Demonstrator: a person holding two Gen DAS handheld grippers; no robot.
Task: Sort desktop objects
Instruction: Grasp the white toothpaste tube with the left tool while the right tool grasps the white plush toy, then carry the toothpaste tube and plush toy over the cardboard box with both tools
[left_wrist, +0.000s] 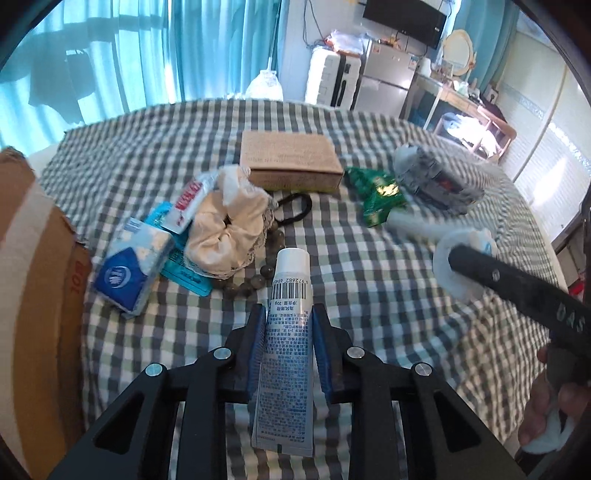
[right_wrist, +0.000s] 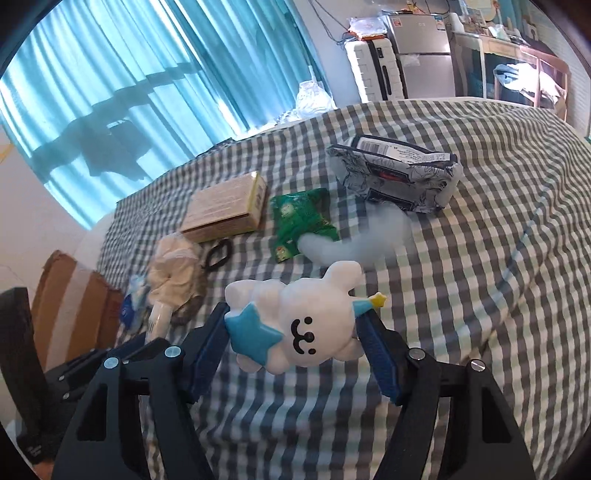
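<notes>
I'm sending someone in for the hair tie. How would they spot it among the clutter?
On the checked cloth, find the flat brown cardboard box. Just in front of it lies the black hair tie, beside the cream scrunchie. It is the only thin black loop there.

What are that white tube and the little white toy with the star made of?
The tube, clamped in the left gripper, looks like glossy soft plastic or laminate: flat crimped end, printed barcode. The plush toy, in the right gripper, looks like fuzzy stuffed fabric.
</notes>
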